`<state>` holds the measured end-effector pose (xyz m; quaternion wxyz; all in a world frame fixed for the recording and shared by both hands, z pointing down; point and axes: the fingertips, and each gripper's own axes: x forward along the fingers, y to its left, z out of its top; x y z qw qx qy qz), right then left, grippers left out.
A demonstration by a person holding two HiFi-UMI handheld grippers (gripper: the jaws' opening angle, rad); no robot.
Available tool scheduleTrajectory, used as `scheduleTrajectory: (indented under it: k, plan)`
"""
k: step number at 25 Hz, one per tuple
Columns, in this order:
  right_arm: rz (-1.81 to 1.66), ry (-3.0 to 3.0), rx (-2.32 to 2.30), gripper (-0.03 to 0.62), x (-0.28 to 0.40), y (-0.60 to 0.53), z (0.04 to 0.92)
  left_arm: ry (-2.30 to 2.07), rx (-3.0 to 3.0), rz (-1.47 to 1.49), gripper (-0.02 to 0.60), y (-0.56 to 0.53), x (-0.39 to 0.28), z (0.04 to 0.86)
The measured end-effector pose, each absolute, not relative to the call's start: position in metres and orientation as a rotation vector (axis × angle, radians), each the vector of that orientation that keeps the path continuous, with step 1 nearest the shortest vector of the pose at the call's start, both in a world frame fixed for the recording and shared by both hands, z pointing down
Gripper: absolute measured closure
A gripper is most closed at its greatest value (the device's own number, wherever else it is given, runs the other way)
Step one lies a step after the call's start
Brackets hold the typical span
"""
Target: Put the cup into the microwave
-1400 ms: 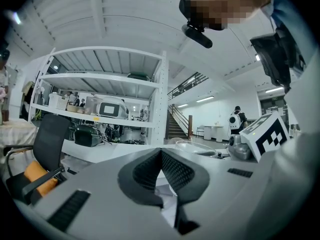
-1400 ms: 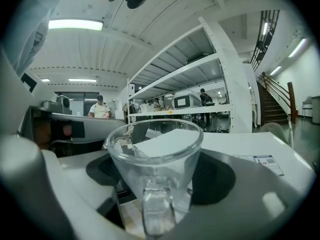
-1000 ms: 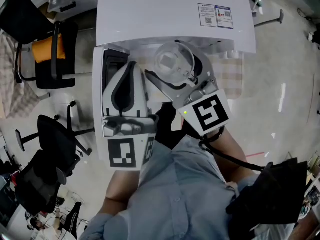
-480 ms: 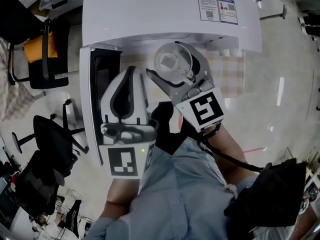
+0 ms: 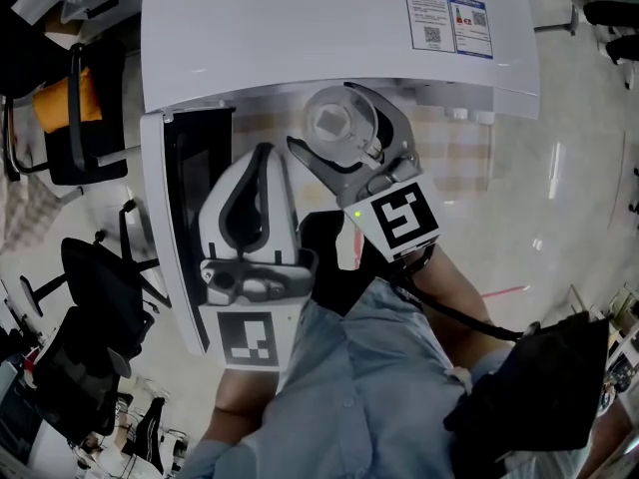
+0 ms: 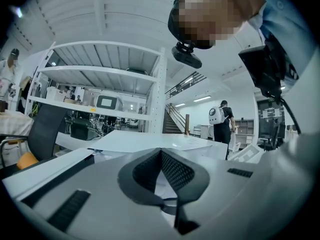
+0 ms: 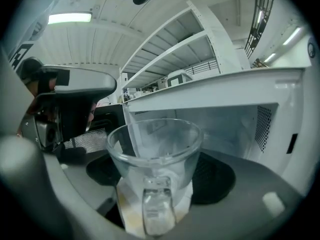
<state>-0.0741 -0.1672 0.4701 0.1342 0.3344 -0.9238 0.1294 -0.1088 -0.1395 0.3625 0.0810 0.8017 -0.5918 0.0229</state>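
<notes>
A white microwave fills the top of the head view, its door swung open to the left. My right gripper is shut on a clear glass cup and holds it upright just in front of the opening. In the right gripper view the cup sits between the two pads with its handle towards the camera, and the white cavity lies behind it. My left gripper hangs beside the door, jaws shut on nothing. The left gripper view shows its pads meeting at the tip.
Black office chairs and one with an orange cushion stand on the floor to the left. A sticker label sits on the microwave's top. A black bag hangs at the person's right side. Pale floor lies to the right.
Both grippers have sunk in front of the microwave, the cup still held in the right one. The microwave's top and open door now fill more of the head view.
</notes>
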Motion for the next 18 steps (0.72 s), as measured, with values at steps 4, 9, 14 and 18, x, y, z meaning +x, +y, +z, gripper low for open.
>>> scheduleTrajectory:
  k: [4,9,14,18]
  plan:
    - [0.387,-2.657,0.975,0.215,-0.077,-0.176,0.484,-1.757,2.387,0.067,0.581,-0.145,-0.111,0.368]
    - [0.383,-2.643,0.985,0.215,-0.082,-0.19,0.495,-1.76,2.39,0.066,0.581,-0.151,-0.116,0.366]
    - [0.382,-2.636,0.996,0.215,-0.086,-0.205,0.502,-1.768,2.378,0.054,0.581,-0.161,-0.123,0.365]
    - [0.375,-2.624,0.997,0.215,-0.087,-0.219,0.509,-1.783,2.362,0.054,0.581,-0.169,-0.129,0.365]
